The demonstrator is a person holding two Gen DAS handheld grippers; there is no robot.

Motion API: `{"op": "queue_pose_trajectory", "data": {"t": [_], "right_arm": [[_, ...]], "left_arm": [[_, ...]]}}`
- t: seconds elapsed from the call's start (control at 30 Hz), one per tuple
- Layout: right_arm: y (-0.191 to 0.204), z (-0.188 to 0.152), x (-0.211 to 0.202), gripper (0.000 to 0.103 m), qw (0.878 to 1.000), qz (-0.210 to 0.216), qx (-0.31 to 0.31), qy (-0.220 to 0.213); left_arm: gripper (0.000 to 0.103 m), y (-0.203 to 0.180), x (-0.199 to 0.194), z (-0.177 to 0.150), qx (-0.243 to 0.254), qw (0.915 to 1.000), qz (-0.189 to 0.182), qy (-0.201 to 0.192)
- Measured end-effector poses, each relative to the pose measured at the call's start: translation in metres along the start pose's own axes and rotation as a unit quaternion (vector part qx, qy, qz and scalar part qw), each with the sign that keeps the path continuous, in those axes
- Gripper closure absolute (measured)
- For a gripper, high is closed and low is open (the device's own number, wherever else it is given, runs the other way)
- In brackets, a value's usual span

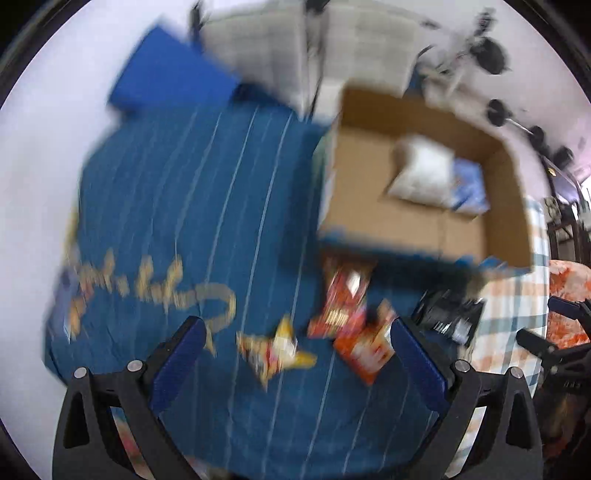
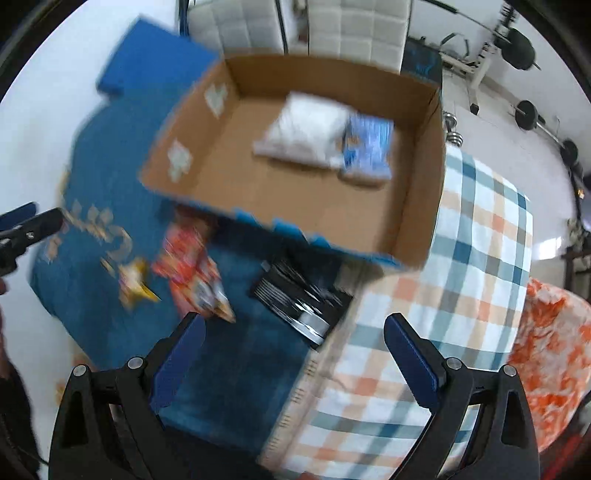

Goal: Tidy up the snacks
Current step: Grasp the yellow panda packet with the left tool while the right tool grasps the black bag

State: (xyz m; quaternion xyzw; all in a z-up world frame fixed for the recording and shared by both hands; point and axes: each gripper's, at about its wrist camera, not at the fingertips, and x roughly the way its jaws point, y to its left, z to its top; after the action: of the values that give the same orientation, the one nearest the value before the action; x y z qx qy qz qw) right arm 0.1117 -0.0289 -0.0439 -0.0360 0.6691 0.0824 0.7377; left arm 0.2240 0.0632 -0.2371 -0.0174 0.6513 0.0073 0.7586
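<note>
An open cardboard box (image 2: 221, 173) stands on a blue striped blanket (image 1: 192, 192) and holds a white packet (image 2: 303, 129) and a blue packet (image 2: 367, 147). Those two packets, white (image 1: 421, 173) and blue (image 1: 469, 184), also show in the left wrist view inside the box (image 1: 354, 206). On the blanket in front of the box lie a yellow snack bag (image 1: 277, 347), red snack bags (image 1: 343, 299) and a black packet (image 2: 299, 299). My left gripper (image 1: 297, 332) hangs open above the yellow and red bags, holding nothing. My right gripper (image 2: 293, 328) is open and empty above the blanket beside the black packet.
A checked blanket (image 2: 461, 258) and an orange patterned cloth (image 2: 550, 339) lie right of the box. White padded chairs (image 2: 351, 33) and barbell weights (image 2: 528, 114) stand behind on the pale floor. A blue mat (image 1: 170, 77) lies at the back left.
</note>
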Motion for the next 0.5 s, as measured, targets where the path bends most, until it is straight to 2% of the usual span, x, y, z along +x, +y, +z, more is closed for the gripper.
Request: {"op": "queue_pose_trajectory", "data": {"t": [0.07,0.13,0.23,0.4,0.5], "right_arm": [[-0.003,-0.005,0.028,0.004,0.999,-0.013,-0.017,0.03],[-0.006,-0.01,0.053,0.004,0.998,-0.018,-0.028,0.056],[-0.001,-0.018,0.096,0.004,0.993,-0.025,-0.064,0.096],[0.018,-0.027,0.149,0.004,0.981,-0.058,-0.148,0.109],[0.024,-0.026,0.175,0.004,0.975,-0.078,-0.174,0.114]], "left_arm": [[0.0,0.025,0.032,-0.017,-0.049,0.9975,-0.024,0.045],[0.0,0.041,0.052,-0.03,-0.085,0.9933,-0.038,0.069],[0.0,0.057,0.075,-0.045,-0.116,0.9886,-0.036,0.09],[0.0,0.072,0.098,-0.058,-0.138,0.9838,-0.022,0.113],[0.0,0.083,0.111,-0.062,-0.15,0.9806,-0.018,0.124]]}}
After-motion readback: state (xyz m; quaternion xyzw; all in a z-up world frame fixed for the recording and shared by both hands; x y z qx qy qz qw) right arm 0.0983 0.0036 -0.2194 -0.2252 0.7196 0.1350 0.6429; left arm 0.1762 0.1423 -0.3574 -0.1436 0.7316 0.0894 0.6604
